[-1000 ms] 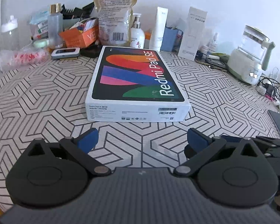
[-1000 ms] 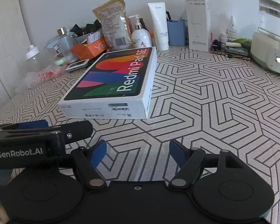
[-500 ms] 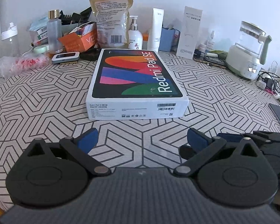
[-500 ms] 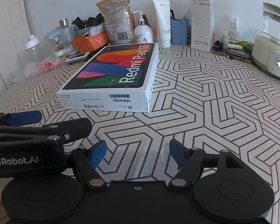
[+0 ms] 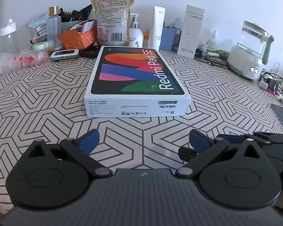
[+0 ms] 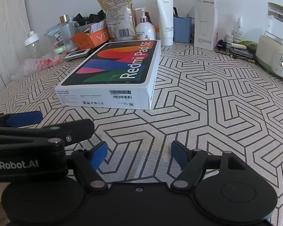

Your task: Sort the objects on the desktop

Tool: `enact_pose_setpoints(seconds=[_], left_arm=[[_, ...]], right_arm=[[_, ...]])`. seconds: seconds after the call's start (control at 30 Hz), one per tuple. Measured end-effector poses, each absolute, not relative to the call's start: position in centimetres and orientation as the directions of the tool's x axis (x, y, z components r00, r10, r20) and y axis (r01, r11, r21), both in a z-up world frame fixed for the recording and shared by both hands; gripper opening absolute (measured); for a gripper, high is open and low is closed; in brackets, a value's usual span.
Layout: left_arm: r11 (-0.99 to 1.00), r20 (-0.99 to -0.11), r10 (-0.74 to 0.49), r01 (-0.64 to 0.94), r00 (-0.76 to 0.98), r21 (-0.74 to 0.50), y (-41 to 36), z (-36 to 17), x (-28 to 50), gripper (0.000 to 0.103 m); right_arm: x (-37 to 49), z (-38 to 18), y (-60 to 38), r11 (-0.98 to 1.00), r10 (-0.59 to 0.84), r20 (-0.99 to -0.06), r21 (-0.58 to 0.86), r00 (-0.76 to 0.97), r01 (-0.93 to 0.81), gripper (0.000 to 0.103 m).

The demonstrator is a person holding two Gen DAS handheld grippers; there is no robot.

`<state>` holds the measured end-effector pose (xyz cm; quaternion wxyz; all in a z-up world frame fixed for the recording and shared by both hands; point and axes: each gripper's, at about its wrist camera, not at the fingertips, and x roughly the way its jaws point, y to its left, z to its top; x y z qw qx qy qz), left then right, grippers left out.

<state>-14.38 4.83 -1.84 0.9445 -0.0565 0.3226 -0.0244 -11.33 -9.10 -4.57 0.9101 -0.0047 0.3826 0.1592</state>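
Observation:
A white Redmi Pad SE box [image 5: 136,82] with a colourful lid lies flat in the middle of the patterned table; it also shows in the right wrist view [image 6: 113,75]. My left gripper [image 5: 143,141] is open and empty, low over the table a short way in front of the box. My right gripper [image 6: 139,153] is open and empty, beside the left one and to the right of the box's near end. The left gripper's fingers [image 6: 24,118] show at the left of the right wrist view.
Clutter lines the back wall: a brown pouch [image 5: 112,18], an orange carton [image 5: 79,37], a pump bottle [image 5: 135,33], a white tube [image 5: 157,28], a tall white box [image 5: 190,28], a kettle [image 5: 251,50] at right. A small device [image 5: 65,54] and a bagged item [image 5: 20,61] lie at left.
Both grippers have tilted up and drawn slightly back, so the box sits a little lower and farther in view. The jaws stay open and the box has not moved.

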Motion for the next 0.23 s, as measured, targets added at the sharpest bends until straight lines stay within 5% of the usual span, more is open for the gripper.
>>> enact_pose_setpoints(seconds=[0.23], left_arm=[[0.998,-0.603,-0.038,-0.005,0.797,-0.070,4.22,-1.60,-14.55,0.103]], right_arm=[[-11.31,-4.61,-9.06,0.949,0.284,-0.698,0.106,0.657,-0.298,0.079]])
